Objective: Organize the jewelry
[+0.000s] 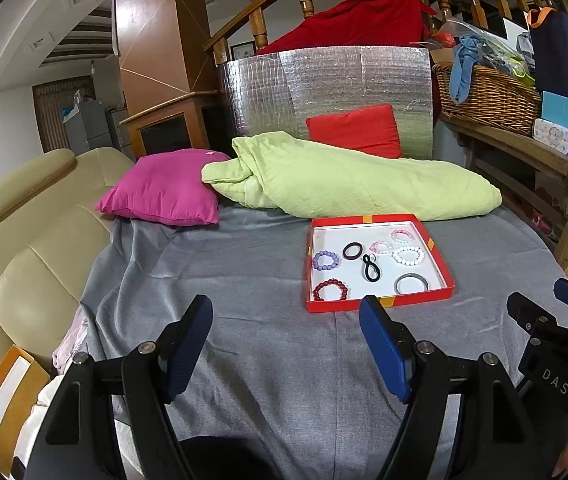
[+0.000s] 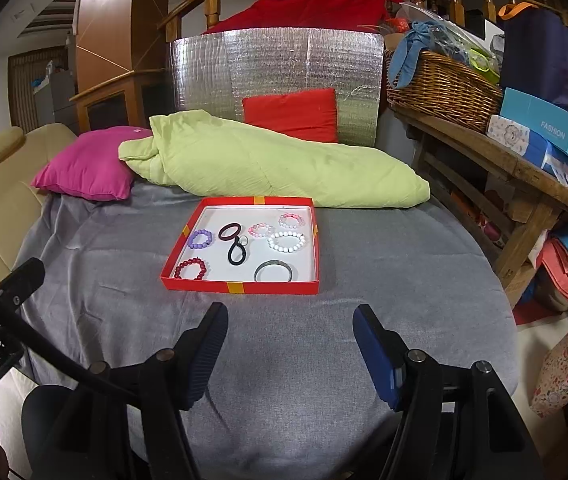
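While both tools hover over the grey cloth [image 2: 324,340], left gripper [image 1: 286,322] jaws apart, empty, right gripper [image 2: 290,328] jaws apart, empty, red tray [image 2: 244,287] ahead, holding bead bracelets [image 2: 287,241], bangle [image 2: 273,272], black hair tie [image 2: 237,254].

- The right gripper [image 2: 290,340], its two blue-padded fingers spread wide with nothing between them, hangs above a grey cloth cover [image 2: 384,280].
- Just ahead lies a shallow red cardboard tray with a white floor [image 2: 244,287], holding beaded bracelets, rings and a black looped hair tie [image 2: 237,253].
- A dark red bead bracelet [image 2: 190,269] sits in the tray's near-left corner, a grey metal bangle [image 2: 273,272] at its near right.
- Beyond the tray stretches a pale green folded quilt [image 2: 276,164].
- The left gripper [image 2: 4,276] shows at far left.
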A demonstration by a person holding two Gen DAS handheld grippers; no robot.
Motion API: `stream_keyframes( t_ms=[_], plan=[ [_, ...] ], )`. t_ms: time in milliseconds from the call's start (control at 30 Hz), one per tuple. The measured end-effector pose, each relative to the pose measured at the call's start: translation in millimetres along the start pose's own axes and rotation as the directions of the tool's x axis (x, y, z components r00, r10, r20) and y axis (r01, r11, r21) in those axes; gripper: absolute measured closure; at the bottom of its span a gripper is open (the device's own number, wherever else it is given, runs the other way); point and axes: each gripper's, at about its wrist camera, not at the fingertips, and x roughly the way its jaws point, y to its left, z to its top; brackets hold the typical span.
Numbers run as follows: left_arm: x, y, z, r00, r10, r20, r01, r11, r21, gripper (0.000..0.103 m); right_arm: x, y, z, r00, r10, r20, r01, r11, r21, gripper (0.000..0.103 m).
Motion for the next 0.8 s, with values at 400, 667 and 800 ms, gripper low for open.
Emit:
stream_keyframes(
  t_ms=[400, 667, 800],
  plan=[
    [-1.4, 2.5, -0.2, 1.000, 0.002, 0.004, -0.002, 1.000, -0.006, 0.026, -1.0, 2.5, 1.7, 1.000, -0.008, 0.007, 0.008, 1.000, -0.003, 0.034],
    [-3.0, 6.0, -0.4, 1.000, 0.006, 0.010, -0.006, 1.000, -0.011, 0.026, -1.6, 4.6, 2.7, 1.000, -0.011, 0.011, 0.011, 1.000, -0.007, 0.034],
    [-3.4, 7.6, -1.0, 1.000, 0.002, 0.011, -0.002, 1.000, -0.014, 0.026, -1.8, 6.8, 4.2, 1.000, -0.017, 0.015, 0.017, 1.000, -0.011, 0.034]
  ],
)
